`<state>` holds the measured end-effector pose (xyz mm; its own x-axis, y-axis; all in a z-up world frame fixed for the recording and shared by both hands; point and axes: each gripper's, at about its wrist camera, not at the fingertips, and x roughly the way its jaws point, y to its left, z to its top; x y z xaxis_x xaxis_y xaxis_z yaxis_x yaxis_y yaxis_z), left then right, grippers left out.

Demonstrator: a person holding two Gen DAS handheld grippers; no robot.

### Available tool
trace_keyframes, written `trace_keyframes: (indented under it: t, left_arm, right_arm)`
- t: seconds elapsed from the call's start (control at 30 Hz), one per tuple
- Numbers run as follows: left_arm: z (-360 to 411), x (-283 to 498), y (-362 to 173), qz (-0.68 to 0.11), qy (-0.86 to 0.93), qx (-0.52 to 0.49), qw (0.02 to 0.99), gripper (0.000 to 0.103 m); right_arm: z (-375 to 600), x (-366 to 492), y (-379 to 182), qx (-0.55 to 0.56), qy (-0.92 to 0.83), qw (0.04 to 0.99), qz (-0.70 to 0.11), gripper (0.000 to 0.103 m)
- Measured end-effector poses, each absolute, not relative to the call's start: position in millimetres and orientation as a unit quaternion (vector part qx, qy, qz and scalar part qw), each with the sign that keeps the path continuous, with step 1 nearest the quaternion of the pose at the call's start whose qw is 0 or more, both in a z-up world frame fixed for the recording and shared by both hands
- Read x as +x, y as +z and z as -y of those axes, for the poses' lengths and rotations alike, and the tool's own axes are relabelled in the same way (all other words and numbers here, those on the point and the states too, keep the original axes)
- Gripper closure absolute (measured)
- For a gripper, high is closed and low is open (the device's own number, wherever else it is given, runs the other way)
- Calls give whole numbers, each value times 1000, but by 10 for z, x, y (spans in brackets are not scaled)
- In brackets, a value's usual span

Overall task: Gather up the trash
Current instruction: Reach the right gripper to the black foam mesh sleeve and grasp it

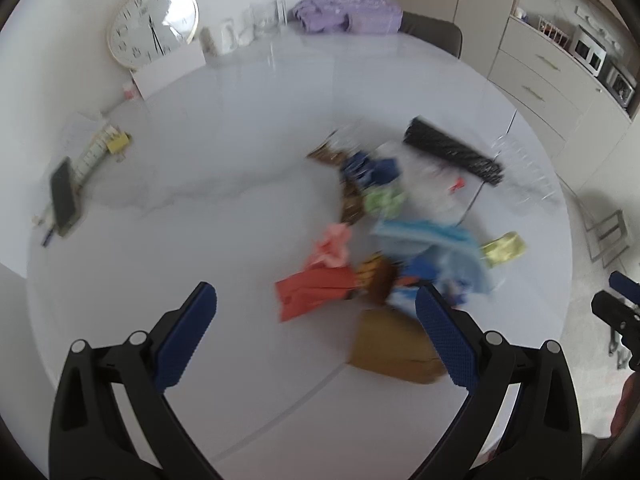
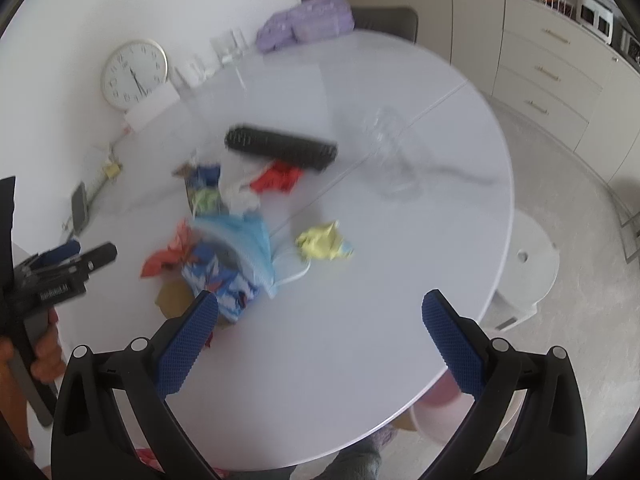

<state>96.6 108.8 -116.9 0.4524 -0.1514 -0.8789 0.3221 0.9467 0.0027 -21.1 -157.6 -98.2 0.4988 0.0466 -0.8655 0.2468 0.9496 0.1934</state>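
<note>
A pile of trash lies on the round white table [image 1: 224, 160]: a red paper [image 1: 312, 290], a pink crumple [image 1: 334, 246], a brown paper [image 1: 390, 346], a blue face mask [image 1: 428, 234], a yellow wrapper [image 1: 504, 248], a green wrapper [image 1: 384, 200] and a black roll [image 1: 452, 151]. My left gripper [image 1: 316, 308] is open and empty above the near side of the pile. My right gripper [image 2: 320, 314] is open and empty above the table, with the mask [image 2: 240, 236] and yellow wrapper [image 2: 322, 240] ahead. The left gripper also shows in the right wrist view [image 2: 76, 258]. Both views are blurred.
A wall clock [image 1: 154, 24], glasses [image 1: 256, 24] and a purple bag [image 1: 348, 12] stand at the table's far side. A phone [image 1: 64, 196] lies at the left. A clear glass [image 2: 394, 152] stands near the right edge. A white stool [image 2: 528, 264] stands beside the table.
</note>
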Motion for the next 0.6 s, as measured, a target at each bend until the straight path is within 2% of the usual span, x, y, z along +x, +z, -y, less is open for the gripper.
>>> trace_keyframes:
  t: [0.17,0.4,0.6]
  left_arm:
    - [-1357,1293,-1523,-527,-150,80,833,8]
    - [-1181,1470,-1891,-546,-248,110,793,11]
    - [-1060,1507,-1821,-536,-314,139,771,11]
  right_arm:
    - [1335,-127,-1227,138,-64,837,-526,2]
    - [1182,-15,-1324,124,-79,829,-540,2]
    - [1247,65,-1246,122,-86,832,-535,2]
